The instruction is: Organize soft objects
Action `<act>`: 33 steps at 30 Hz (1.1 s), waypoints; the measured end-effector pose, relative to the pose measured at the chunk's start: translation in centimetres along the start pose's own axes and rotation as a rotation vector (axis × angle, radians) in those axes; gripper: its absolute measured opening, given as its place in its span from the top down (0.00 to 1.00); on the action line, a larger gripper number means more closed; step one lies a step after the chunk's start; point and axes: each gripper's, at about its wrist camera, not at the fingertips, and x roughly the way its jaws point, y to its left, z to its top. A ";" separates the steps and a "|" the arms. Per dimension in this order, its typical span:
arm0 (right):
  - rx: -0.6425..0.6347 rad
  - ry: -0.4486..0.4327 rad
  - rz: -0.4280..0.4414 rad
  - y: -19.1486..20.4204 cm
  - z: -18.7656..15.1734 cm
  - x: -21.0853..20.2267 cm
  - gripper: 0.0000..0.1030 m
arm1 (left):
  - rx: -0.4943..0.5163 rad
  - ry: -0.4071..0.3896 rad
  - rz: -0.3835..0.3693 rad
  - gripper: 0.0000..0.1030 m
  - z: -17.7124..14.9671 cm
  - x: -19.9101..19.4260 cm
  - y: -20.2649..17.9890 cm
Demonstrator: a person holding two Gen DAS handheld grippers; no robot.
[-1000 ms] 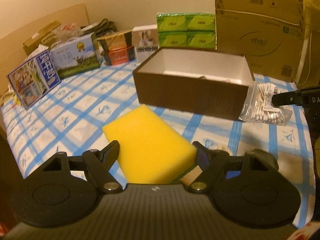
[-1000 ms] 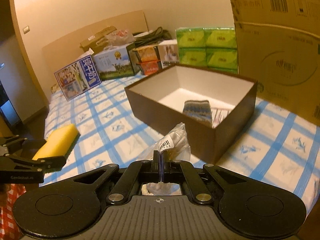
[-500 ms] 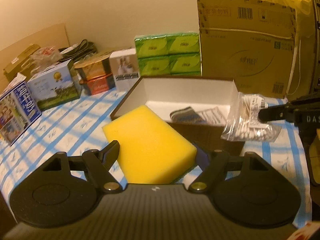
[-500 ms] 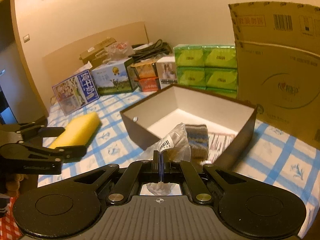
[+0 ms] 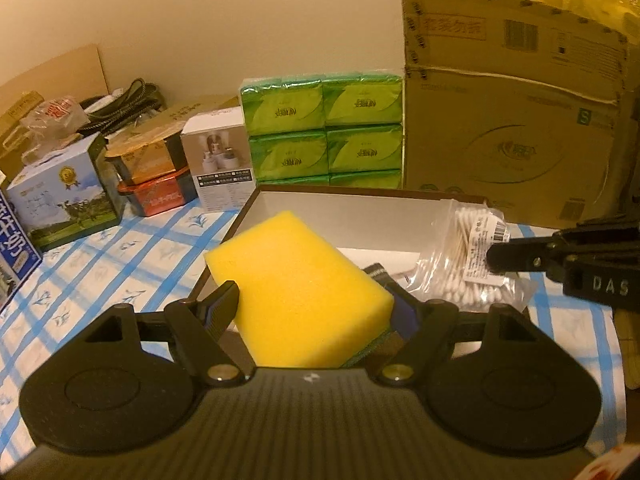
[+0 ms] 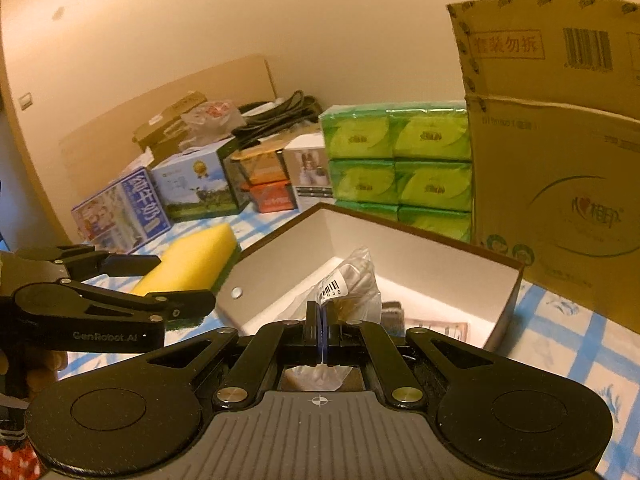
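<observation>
My left gripper (image 5: 316,300) is shut on a yellow sponge (image 5: 298,284) and holds it in the air at the near left edge of the brown box (image 5: 360,196). My right gripper (image 6: 322,318) is shut on a clear bag of cotton swabs (image 6: 352,280) and holds it over the open box (image 6: 420,248). The bag also shows in the left wrist view (image 5: 464,264), pinched by the right gripper (image 5: 494,258). The sponge (image 6: 192,260) and the left gripper (image 6: 180,284) show left of the box in the right wrist view. A grey sock (image 6: 392,312) lies inside the box.
Green tissue packs (image 5: 324,128) and a tall cardboard carton (image 5: 508,112) stand behind the box. Several small cartons (image 5: 64,196) line the back left of the blue checked cloth (image 5: 120,256). A white box (image 5: 218,160) stands beside the tissue packs.
Both grippers have risen and moved toward the box. The sponge has gone from the cloth to the box's near left edge. The swab bag has gone from outside the box to above its inside.
</observation>
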 end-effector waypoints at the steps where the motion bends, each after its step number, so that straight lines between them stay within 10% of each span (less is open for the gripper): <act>1: 0.001 0.003 -0.005 -0.2 0.3 0.6 0.99 | -0.006 0.009 0.000 0.25 0.3 0.8 0.2; 33: 0.071 0.147 -0.079 -3.3 0.8 12.7 0.99 | -0.090 0.190 0.024 0.21 0.7 13.7 5.1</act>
